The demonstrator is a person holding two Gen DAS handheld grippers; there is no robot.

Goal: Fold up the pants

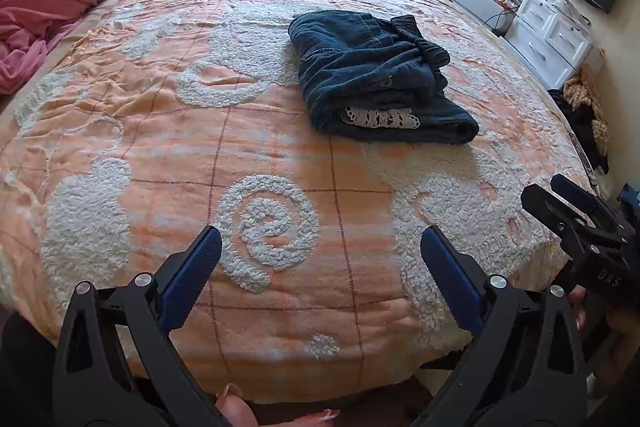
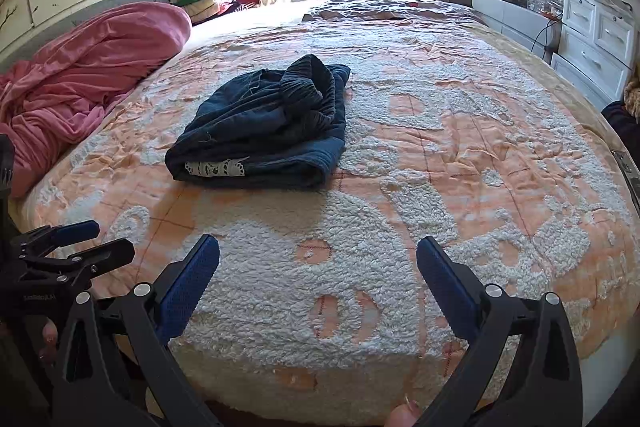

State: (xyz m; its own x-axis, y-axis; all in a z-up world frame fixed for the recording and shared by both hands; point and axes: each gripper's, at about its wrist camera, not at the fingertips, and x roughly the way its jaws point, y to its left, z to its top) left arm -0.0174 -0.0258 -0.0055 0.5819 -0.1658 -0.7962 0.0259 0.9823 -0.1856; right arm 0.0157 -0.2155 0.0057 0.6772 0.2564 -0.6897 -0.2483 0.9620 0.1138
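Two grippers sit nearest you over the front edge of the bed [image 2: 400, 187]: your left gripper [image 1: 320, 251] and your right gripper [image 2: 318, 259] both have their blue-padded fingers spread wide apart, gripping nothing. Beyond them the orange-and-white bedspread [image 1: 280, 163] lies bare up to the pants [image 1: 372, 75], which rest further in as a dark blue folded bundle, well apart from both grippers, with white lace trim [image 2: 216, 169] showing at the near fold. Farther left, a pink blanket [image 2: 88, 67] is heaped along the bed's side.
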